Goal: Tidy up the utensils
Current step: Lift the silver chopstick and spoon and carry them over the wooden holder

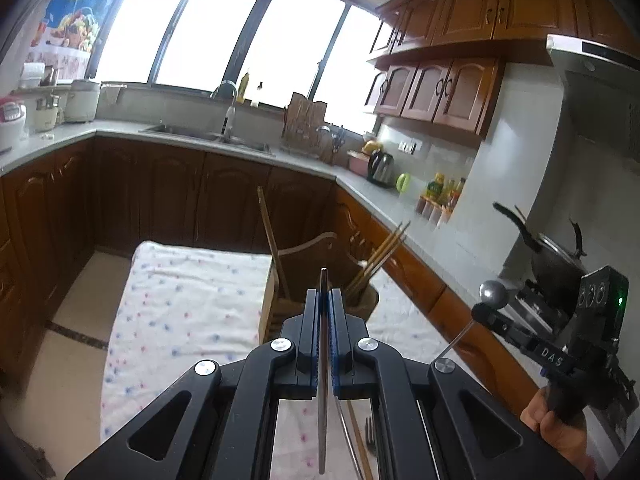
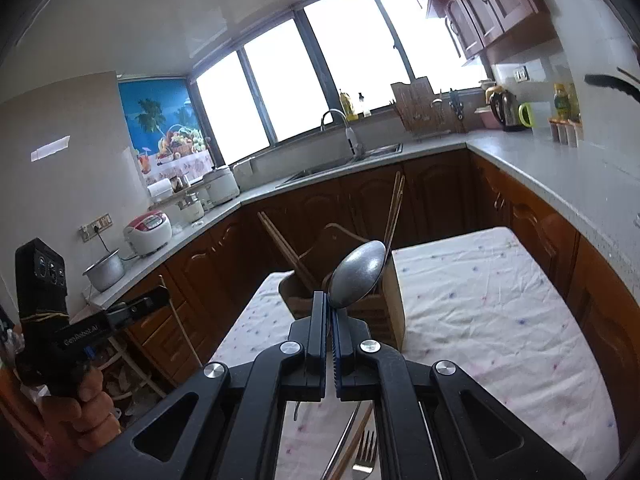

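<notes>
Above the cloth-covered table (image 2: 500, 304), left gripper (image 1: 325, 300) is pinching a knife (image 1: 323, 380); right gripper (image 2: 331, 312) is clamping a spoon (image 2: 356, 274) near the wooden holder (image 2: 376, 312).

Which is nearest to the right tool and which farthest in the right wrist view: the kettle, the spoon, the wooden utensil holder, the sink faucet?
1. Spoon, gripped in the right tool.
2. Wooden utensil holder, just ahead on the cloth-covered table.
3. Sink faucet, at the far counter under the window.
4. Kettle, far right corner; about as far as the faucet, too close to call.
</notes>
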A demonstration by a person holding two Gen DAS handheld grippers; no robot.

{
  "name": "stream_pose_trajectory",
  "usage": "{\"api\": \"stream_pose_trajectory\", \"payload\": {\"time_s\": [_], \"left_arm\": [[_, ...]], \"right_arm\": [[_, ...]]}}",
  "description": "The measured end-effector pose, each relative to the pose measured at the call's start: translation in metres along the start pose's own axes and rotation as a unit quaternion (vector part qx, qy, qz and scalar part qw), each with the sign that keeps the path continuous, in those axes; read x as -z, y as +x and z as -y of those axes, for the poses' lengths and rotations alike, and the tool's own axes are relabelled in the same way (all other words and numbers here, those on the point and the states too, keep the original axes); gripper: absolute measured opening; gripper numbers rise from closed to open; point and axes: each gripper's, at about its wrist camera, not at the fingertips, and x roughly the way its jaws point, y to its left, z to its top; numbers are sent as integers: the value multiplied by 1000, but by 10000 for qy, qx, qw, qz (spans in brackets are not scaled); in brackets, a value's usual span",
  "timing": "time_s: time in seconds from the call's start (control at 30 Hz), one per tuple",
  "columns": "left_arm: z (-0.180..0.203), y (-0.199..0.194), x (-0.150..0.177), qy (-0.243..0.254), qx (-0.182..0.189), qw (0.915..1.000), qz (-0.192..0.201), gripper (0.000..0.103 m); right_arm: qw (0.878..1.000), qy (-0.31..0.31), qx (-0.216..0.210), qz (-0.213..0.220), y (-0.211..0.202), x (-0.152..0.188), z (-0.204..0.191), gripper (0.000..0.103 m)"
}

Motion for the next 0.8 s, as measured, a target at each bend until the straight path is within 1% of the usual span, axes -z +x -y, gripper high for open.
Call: {"api": "stream_pose_trajectory", "payload": {"time_s": [0.27,0.5,0.63,0.8], "left_arm": [[2,4,-25,135,-88,9988,464,2],[5,17,-50,160,-106,9951,969,2],[5,36,-62,150,-161,9923,1216,2],[1,71,-63,62,-349,9898,1382,2]], "right_arm": [[9995,-180,140,237,8,-21,-1,2],[9975,-369,321,515,21,-47,2,2],[9951,-524,476,689,34,-61,4,2],[9922,-659,663,829,54,-69,8,2]]}}
